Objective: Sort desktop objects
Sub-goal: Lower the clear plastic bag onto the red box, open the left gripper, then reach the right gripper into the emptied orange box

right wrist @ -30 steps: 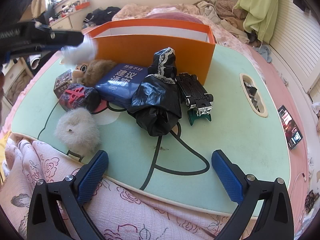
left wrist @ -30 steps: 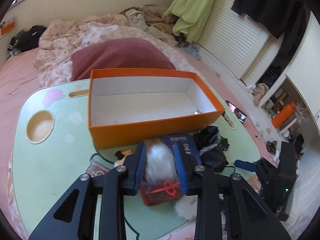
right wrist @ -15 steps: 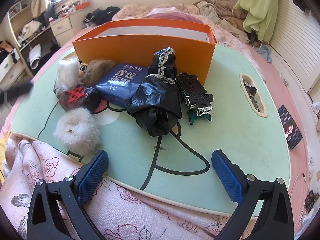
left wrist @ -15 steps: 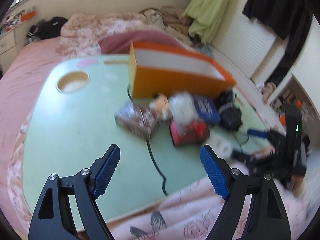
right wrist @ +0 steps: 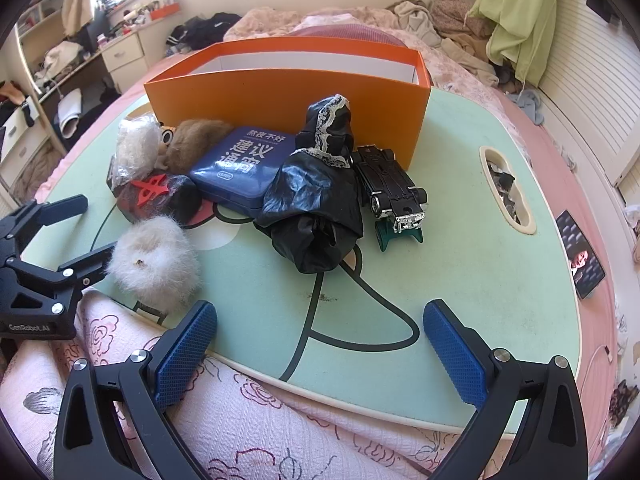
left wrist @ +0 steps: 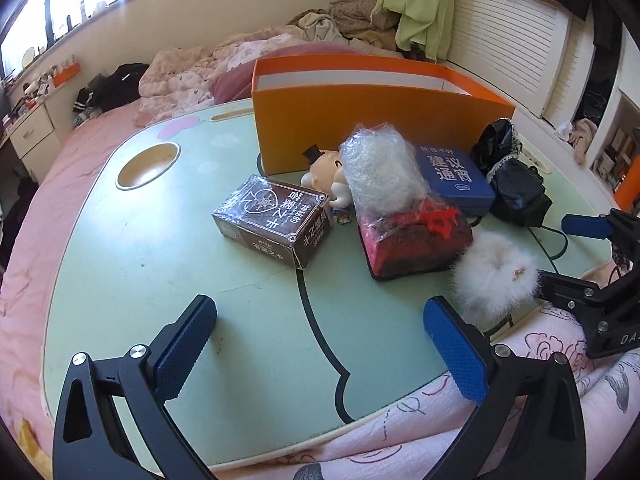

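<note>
An open orange box point(left wrist: 360, 108) point(right wrist: 280, 92) stands at the back of the green lap table point(left wrist: 140, 264). In front of it lie a brown card box point(left wrist: 276, 220), a small figurine point(left wrist: 328, 172), a clear bag of white fluff point(left wrist: 380, 168) on a red pouch point(left wrist: 416, 240), a blue tin point(left wrist: 452, 176) point(right wrist: 244, 164), a black bag point(right wrist: 316, 204), a black toy car point(right wrist: 392, 188) and a white fur ball point(left wrist: 496, 276) point(right wrist: 154, 260). My left gripper point(left wrist: 320, 344) is open and empty at the table's near edge. My right gripper point(right wrist: 320, 344) is open and empty, in front of the table.
The table sits on a bed with a pink floral quilt point(right wrist: 260, 420). It has a round cup hole point(left wrist: 148, 160) at the left and a slot point(right wrist: 506, 188) at the right. A phone point(right wrist: 580, 256) lies on the bed to the right. Bedding and clothes are piled behind.
My left gripper let go of the fluff bag, opened and drew back to the table's near left edge. The fluff bag now rests on the red pouch. The right gripper has not moved.
</note>
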The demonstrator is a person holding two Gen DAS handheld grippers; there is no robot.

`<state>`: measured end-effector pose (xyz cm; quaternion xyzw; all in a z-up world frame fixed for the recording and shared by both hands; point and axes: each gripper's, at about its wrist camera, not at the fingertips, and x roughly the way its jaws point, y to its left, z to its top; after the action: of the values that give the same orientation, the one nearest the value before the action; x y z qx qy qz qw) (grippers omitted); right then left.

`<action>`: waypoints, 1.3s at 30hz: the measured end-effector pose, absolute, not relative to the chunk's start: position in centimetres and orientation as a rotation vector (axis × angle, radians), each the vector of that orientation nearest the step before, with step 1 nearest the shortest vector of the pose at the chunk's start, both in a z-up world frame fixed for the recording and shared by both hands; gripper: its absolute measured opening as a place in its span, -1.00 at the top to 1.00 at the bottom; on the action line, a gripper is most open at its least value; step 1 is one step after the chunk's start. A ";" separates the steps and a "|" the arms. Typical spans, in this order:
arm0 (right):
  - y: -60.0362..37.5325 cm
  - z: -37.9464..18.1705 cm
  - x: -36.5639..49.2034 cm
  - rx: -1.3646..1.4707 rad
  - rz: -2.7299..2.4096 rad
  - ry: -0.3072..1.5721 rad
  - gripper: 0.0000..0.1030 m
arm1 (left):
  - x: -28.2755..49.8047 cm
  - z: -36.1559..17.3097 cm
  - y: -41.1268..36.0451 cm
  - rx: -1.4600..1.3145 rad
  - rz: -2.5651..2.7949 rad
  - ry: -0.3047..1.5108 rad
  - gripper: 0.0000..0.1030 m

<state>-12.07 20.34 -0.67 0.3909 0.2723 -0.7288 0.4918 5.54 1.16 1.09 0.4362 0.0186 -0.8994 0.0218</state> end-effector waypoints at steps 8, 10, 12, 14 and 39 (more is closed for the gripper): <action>20.4 -0.7 -12.1 0.949 -1.768 0.661 -1.00 | 5.4 0.3 1.3 1.342 -2.788 0.059 -0.99; 20.4 -0.6 -12.1 0.948 -1.770 0.660 -1.00 | 5.4 0.3 1.3 1.341 -2.788 0.061 -0.99; 20.6 -0.7 -12.1 0.947 -1.774 0.655 -0.99 | 5.5 0.3 1.3 1.340 -2.788 0.062 -0.99; 20.8 -0.6 -12.3 0.951 -1.786 0.646 -0.94 | 5.5 0.3 1.3 1.337 -2.789 0.065 -1.00; 7.8 6.0 -15.0 1.045 -1.861 0.488 -0.52 | 5.3 0.3 0.9 1.328 -2.773 0.079 -0.99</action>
<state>-15.00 7.80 5.99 0.4244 0.1981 -0.7553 0.4584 5.35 0.92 0.29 0.4315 0.0256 -0.9011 0.0332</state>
